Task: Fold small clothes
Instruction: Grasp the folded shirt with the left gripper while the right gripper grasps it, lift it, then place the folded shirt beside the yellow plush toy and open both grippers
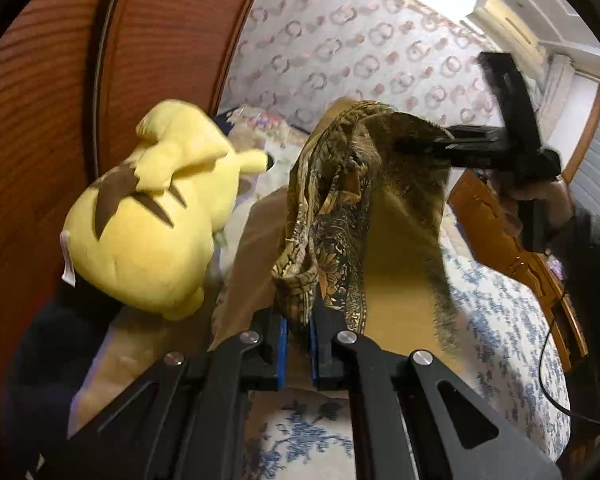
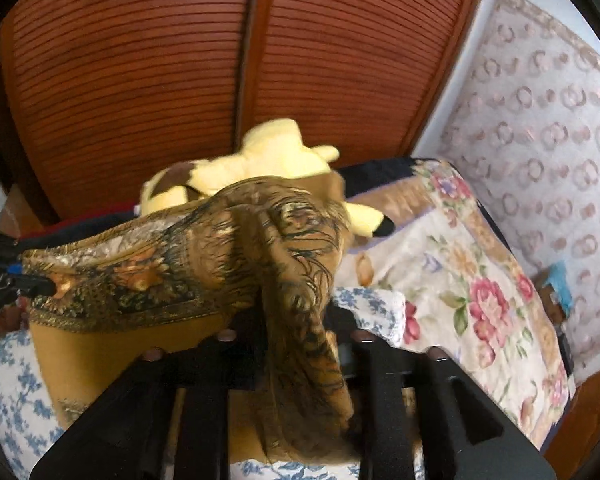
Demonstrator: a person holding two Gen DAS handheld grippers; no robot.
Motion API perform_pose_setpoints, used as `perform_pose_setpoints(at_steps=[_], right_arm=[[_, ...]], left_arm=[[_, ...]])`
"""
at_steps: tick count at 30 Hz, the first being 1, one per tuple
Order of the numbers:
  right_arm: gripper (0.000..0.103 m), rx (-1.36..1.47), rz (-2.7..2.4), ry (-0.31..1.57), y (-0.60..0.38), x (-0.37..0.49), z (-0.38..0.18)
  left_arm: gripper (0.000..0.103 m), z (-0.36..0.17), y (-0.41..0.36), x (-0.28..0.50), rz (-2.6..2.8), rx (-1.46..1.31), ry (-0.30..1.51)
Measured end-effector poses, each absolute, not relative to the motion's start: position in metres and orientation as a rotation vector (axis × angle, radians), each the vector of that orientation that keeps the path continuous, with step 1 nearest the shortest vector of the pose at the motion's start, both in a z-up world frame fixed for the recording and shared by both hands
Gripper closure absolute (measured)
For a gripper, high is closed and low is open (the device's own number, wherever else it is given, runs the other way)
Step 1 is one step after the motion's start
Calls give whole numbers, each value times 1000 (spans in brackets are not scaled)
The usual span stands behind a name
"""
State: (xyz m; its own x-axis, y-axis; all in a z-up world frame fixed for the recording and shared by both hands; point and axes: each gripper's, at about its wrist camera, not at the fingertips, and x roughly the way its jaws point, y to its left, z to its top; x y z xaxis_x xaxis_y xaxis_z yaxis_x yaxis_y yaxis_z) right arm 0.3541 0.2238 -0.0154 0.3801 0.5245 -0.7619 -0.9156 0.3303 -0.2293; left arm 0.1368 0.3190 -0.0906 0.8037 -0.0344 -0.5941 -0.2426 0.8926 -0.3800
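A mustard-brown cloth with dark ornate print (image 1: 340, 208) hangs stretched in the air between both grippers, above the bed. My left gripper (image 1: 298, 332) is shut on one bunched corner of it. My right gripper (image 1: 428, 146) shows at the upper right of the left wrist view, shut on the far corner. In the right wrist view the cloth (image 2: 220, 264) drapes over my right gripper (image 2: 296, 320) and hides its fingertips. My left gripper (image 2: 32, 284) pinches the cloth at the left edge there.
A yellow plush toy (image 1: 152, 216) lies on the bed to the left, also in the right wrist view (image 2: 260, 160). A blue-flowered bedsheet (image 1: 500, 312) lies below, a floral quilt (image 2: 472, 280) to the right. Wooden louvred doors (image 2: 220, 60) stand behind. A wooden bed frame (image 1: 512, 248) is at the right.
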Motion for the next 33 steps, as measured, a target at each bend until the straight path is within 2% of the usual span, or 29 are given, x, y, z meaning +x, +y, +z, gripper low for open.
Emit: perform_pose_setpoints(at_steps=[1, 2, 6, 9, 15, 19, 21, 23, 24, 27, 33], right_arm=[[42, -709, 1008, 643, 224, 358, -14], [39, -681, 986, 642, 219, 362, -11], [39, -591, 924, 599, 197, 367, 0], [39, -548, 979, 638, 190, 367, -8], [39, -517, 1018, 782, 196, 358, -73], [38, -477, 969, 773, 196, 358, -98], [39, -454, 950, 773, 192, 357, -95], [39, -454, 911, 750, 184, 347, -88], [39, -447, 904, 740, 178, 342, -84], [39, -415, 888, 720, 155, 326, -70], [39, -349, 836, 651, 94, 277, -42]], left_arm=[[97, -96, 321, 138, 127, -465, 644], [97, -99, 323, 140, 132, -469, 651], [96, -105, 324, 141, 140, -473, 666], [95, -103, 321, 141, 150, -460, 674], [90, -97, 315, 141, 165, -417, 683], [84, -89, 312, 139, 168, -374, 672], [77, -82, 311, 134, 168, -372, 655], [62, -74, 307, 129, 159, -356, 638], [61, -69, 304, 126, 160, -340, 630], [47, -57, 294, 118, 162, -301, 603], [45, -37, 260, 108, 143, -232, 566]])
